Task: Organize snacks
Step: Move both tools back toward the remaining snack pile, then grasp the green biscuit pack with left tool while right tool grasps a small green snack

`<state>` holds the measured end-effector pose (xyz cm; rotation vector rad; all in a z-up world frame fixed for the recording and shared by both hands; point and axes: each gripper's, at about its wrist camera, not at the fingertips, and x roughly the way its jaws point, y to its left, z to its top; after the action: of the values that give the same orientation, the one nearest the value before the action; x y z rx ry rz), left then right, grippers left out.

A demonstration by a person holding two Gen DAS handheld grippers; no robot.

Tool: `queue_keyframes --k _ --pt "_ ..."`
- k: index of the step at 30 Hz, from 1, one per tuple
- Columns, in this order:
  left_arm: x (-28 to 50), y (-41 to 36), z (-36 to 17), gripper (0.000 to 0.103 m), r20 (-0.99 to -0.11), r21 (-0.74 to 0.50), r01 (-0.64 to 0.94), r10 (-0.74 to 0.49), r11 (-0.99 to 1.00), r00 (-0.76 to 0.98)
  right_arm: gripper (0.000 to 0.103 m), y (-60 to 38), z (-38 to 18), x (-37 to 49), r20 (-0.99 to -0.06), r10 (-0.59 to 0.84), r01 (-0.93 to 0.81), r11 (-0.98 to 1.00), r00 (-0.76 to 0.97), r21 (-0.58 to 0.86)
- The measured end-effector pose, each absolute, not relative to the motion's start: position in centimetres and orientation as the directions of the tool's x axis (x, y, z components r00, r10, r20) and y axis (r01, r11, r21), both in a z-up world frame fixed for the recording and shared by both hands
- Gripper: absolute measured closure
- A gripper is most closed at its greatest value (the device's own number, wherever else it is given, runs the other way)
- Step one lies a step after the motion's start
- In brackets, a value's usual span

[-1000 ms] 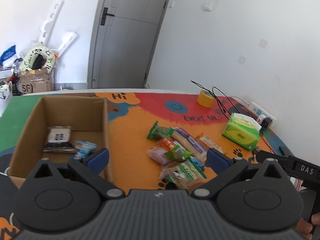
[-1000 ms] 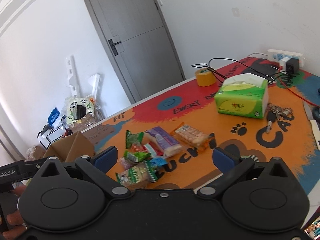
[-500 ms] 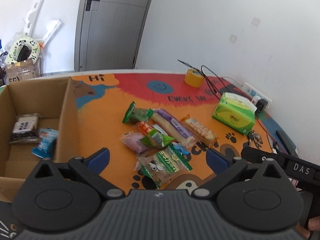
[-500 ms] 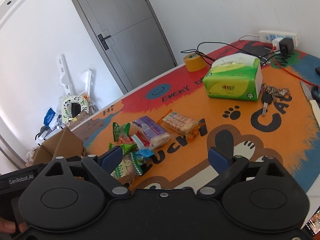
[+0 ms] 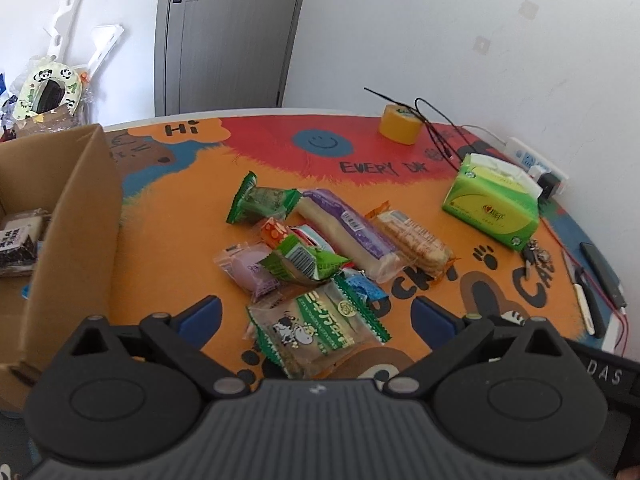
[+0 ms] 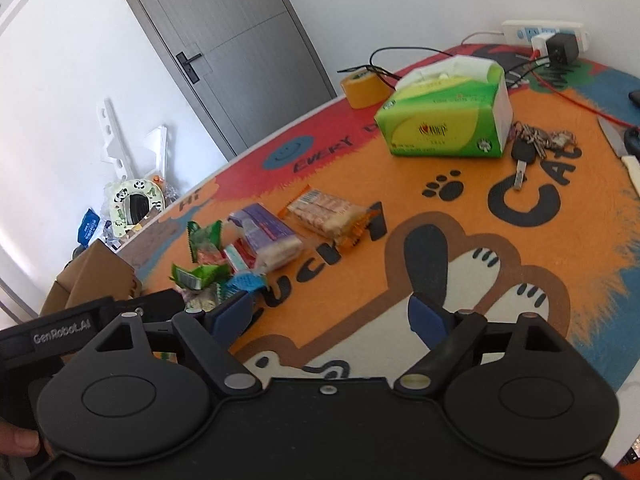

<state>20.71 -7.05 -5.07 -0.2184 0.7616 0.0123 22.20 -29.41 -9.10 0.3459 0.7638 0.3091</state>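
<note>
Matt brown corrugated cardboard box (image 5: pixel 86 216) at the left edge. Glossy crinkled plastic snack wrappers (image 5: pixel 316 256) mid-mat. Fuzzy printed cloth mat (image 6: pixel 500 280). Shiny film-wrapped tissue pack (image 6: pixel 444 128). Metal keys (image 6: pixel 536 144). Matt black plastic gripper bodies.

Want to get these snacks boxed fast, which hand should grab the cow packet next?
Left, probably. The left gripper is open with the cow packet between its fingers; the right gripper faces bare mat.

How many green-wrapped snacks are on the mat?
3: green packet at the pile's far end, crumpled green packet mid-pile, cow-print pack nearest the camera. More may be buried underneath.
</note>
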Motion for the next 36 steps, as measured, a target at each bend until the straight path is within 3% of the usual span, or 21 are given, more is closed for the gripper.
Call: queue_keyframes --k 17,32,36 --pt "23.0 -10.3 -8.2 0.003 -0.734 -0.070 -0.156 0.055 0.985 0.676 0.019 -30.7 -11.2 24.2 -0.615 0.430 -0.138 0.875 0.661 0.465" --pt "21.7 -7.9 -8.3 0.044 -0.714 -0.140 -0.160 0.013 0.977 0.700 0.019 -28.5 -11.3 24.1 -0.620 0.448 -0.167 0.873 0.644 0.458" --pt "21.0 -7.1 -7.6 0.046 -0.700 -0.174 -0.156 -0.011 0.972 0.714 0.019 -27.2 -11.2 24.2 -0.619 0.461 -0.184 0.869 0.636 0.459"
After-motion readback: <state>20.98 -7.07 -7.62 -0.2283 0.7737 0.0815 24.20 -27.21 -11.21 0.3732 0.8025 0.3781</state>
